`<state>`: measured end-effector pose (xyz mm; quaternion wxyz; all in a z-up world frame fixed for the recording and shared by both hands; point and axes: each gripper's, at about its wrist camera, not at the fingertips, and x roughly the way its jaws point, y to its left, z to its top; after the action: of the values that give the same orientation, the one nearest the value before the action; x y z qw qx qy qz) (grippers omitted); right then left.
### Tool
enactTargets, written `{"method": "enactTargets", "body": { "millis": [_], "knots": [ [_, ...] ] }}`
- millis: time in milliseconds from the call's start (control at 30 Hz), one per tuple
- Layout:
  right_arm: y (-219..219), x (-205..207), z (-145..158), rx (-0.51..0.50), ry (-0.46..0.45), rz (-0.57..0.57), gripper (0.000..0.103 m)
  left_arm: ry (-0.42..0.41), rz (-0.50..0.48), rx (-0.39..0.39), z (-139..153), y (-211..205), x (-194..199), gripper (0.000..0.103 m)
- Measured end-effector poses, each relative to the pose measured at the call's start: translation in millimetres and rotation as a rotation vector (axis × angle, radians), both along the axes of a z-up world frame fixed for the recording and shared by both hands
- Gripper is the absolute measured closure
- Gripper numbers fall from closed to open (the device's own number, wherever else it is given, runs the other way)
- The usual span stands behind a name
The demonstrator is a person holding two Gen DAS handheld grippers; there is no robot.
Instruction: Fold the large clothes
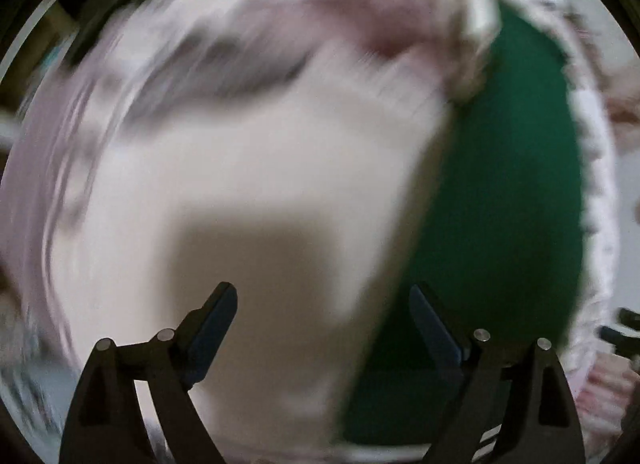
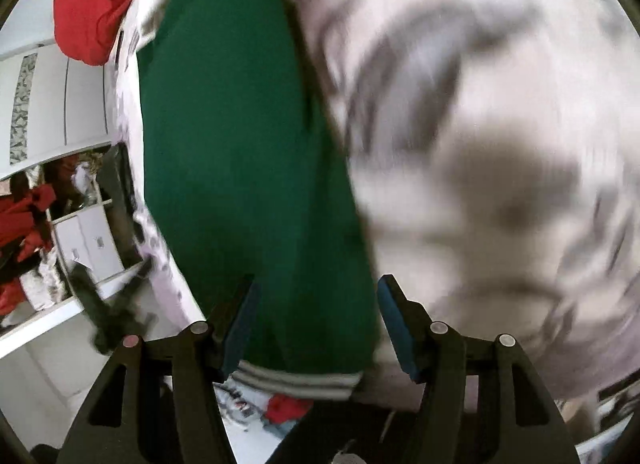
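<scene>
Both tools, left (image 1: 324,304) and right (image 2: 316,296), stand open and empty; the green knit garment with striped hem (image 2: 240,144) lies flat, folding remaining.

Your left wrist camera looks straight down along the left gripper (image 1: 324,328) from close above a pale cloth (image 1: 256,184), with a green garment (image 1: 500,204) at its right. Your right wrist camera tilts down and forward along the right gripper (image 2: 316,320), close over that garment (image 2: 240,144), with a white cupboard (image 2: 60,84) far left. Both views share the green garment and blurred pale cloth.
</scene>
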<state>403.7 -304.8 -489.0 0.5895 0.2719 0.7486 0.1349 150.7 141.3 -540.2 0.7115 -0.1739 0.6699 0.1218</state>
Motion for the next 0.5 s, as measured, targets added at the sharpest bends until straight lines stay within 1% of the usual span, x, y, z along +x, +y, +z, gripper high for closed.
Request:
{"method": "enactTargets", "body": {
  "millis": [33,100,133,167,200,267,333,400,433,500],
  "knots": [
    [1.1,-15.7,-4.6,-0.008,-0.011,-0.009,0.04,0.036,0.021,0.028,-15.9,3.1,-20.6,0.015],
    [3.7,-46.5,-18.0,-0.059,-0.034,-0.001,0.04,0.072,0.029,0.059,-39.4,5.8,-43.9,0.015],
    [5.2,-56.9,-24.5,-0.072,-0.039,-0.001,0.04,0.061,0.042,0.05,-49.0,8.4,-52.7,0.015],
    [6.9,-69.7,-33.3,-0.063,-0.035,-0.01,0.04,0.006,0.063,0.022,-54.0,12.8,-59.2,0.011],
    [9.5,-77.0,-38.9,-0.055,-0.027,-0.017,0.04,-0.022,0.073,0.014,-55.5,15.5,-61.3,0.009],
    [11.4,-93.1,-51.4,-0.023,0.004,-0.037,0.04,-0.05,0.085,-0.009,-62.4,20.5,-58.1,0.0],
    [14.7,-104.4,-61.1,0.018,0.037,-0.055,0.04,-0.052,0.103,-0.013,-68.5,23.6,-51.8,0.0],
    [16.8,-114.9,-70.1,0.054,0.06,-0.069,0.04,-0.043,0.122,0.016,-70.2,23.0,-46.9,0.0],
    [17.5,-122.0,-75.0,0.088,0.072,-0.077,0.04,-0.021,0.129,0.027,-72.1,22.8,-41.9,0.0],
    [16.7,-137.4,-90.7,0.125,0.127,-0.107,0.04,0.006,0.129,0.031,-70.5,22.5,-32.5,0.0]
  ]
}}
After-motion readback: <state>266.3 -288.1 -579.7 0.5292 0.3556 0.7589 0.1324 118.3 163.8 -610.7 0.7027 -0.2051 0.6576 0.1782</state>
